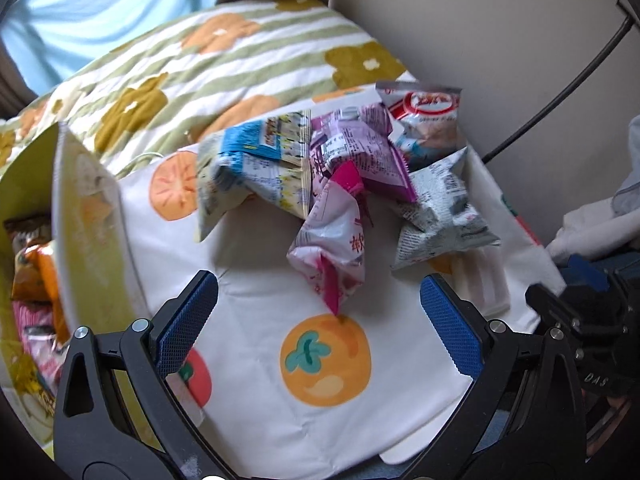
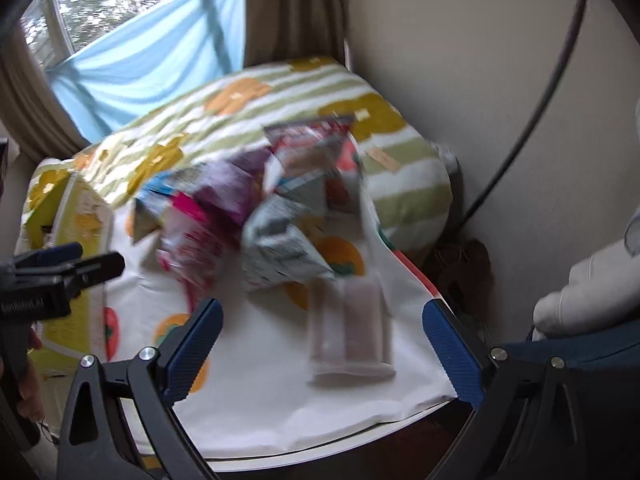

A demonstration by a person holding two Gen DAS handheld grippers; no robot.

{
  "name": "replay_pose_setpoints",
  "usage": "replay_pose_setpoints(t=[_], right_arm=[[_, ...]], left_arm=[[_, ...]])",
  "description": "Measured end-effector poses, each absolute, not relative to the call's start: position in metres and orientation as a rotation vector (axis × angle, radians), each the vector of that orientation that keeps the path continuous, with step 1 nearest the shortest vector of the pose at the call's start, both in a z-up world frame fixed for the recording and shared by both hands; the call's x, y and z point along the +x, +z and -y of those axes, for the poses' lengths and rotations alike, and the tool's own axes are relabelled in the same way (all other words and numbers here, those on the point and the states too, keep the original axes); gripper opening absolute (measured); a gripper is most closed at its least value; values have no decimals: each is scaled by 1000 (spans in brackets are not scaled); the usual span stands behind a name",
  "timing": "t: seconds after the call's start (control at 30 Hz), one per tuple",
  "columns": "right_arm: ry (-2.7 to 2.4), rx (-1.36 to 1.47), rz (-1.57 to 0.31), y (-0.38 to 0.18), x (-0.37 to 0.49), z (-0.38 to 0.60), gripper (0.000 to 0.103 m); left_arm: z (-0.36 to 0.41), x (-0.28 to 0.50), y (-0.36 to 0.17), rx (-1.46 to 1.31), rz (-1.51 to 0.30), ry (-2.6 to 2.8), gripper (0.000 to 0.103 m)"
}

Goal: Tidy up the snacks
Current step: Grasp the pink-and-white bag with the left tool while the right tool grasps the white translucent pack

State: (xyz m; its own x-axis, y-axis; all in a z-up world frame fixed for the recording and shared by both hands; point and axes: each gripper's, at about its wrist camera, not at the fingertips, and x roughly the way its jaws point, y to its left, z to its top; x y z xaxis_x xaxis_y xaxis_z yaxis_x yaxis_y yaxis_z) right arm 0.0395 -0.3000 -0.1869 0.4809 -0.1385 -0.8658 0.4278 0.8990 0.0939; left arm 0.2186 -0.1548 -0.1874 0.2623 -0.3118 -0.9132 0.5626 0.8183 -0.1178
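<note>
The tabletop [image 1: 248,420], covered by a white cloth printed with orange fruit, carries everything. Behind it lies a striped floral cushion [image 1: 224,56]. At the cloth's left edge stands a yellow-green bag [image 1: 86,216] with packets inside. On the cloth's far middle sits a pile of snack packets [image 1: 340,184], blurred in the right wrist view. Right of the pile lies a clear flat pack [image 2: 352,332]. The left gripper [image 1: 320,320] and the right gripper [image 2: 322,340] both hover above the cloth's near edge, jaws spread wide, holding nothing.
</note>
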Motion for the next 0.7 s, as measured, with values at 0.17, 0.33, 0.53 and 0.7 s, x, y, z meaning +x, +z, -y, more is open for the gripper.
replay_pose_setpoints(t=[0.17,0.33,0.53,0.7], right_arm=[[-341,380,-1085,-228,49,313,100],[-349,351,-1121,-261,59,312,99],[-353,365,-1135,-281,60,309,99],[-372,356,-1146,-287,61,310,99]], left_arm=[[173,235,-213,312,-1177,-611,100],[189,248,-242,344,-1197,-628,100],[203,250,-262,391,-1194,-667,97],[207,250,-273,404,-1211,-683,76]])
